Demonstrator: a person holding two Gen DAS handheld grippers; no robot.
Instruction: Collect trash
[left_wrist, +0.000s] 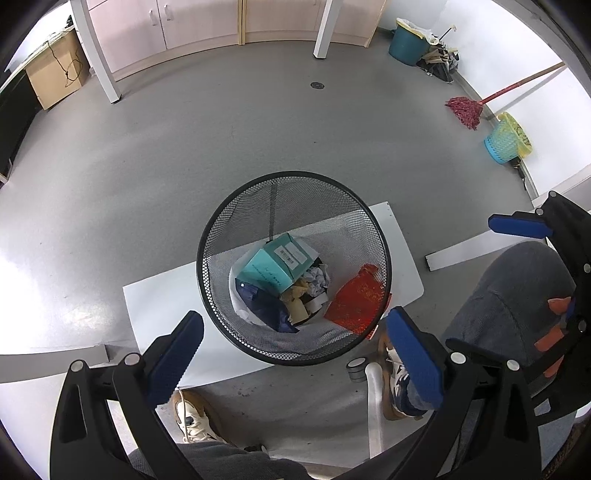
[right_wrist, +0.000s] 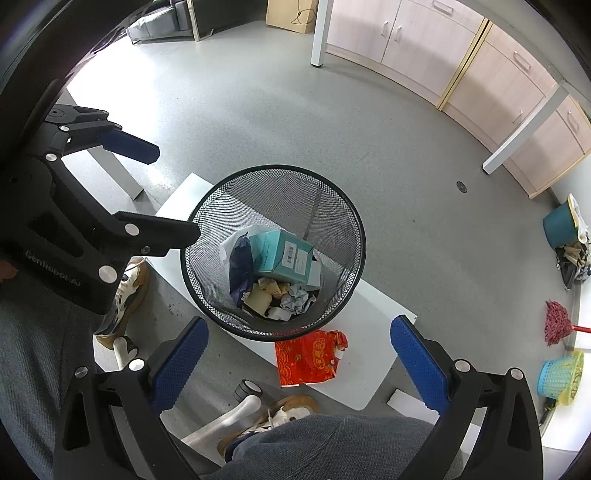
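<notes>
A black mesh waste bin (left_wrist: 221, 221) (right_wrist: 343, 214) stands on a white board (left_wrist: 155, 295) (right_wrist: 365, 325) on the floor. It holds a teal box (left_wrist: 275, 264) (right_wrist: 284, 254), a dark blue wrapper (left_wrist: 264, 304) (right_wrist: 240, 266) and crumpled paper (left_wrist: 317, 280) (right_wrist: 295, 299). A red printed packet (right_wrist: 308, 356) lies on the board beside the bin; in the left wrist view it shows through the mesh (left_wrist: 358, 299). My left gripper (left_wrist: 295, 356) is open and empty above the bin. My right gripper (right_wrist: 299, 365) is open and empty above the packet.
My legs and shoes (left_wrist: 195, 417) (right_wrist: 291, 410) and a chair base (right_wrist: 229, 417) are near the bin. A mop (left_wrist: 465, 110), a blue basket (left_wrist: 504, 142), a teal bucket (left_wrist: 406, 44), table legs (left_wrist: 99, 62) and cabinets (right_wrist: 424, 44) ring the grey floor.
</notes>
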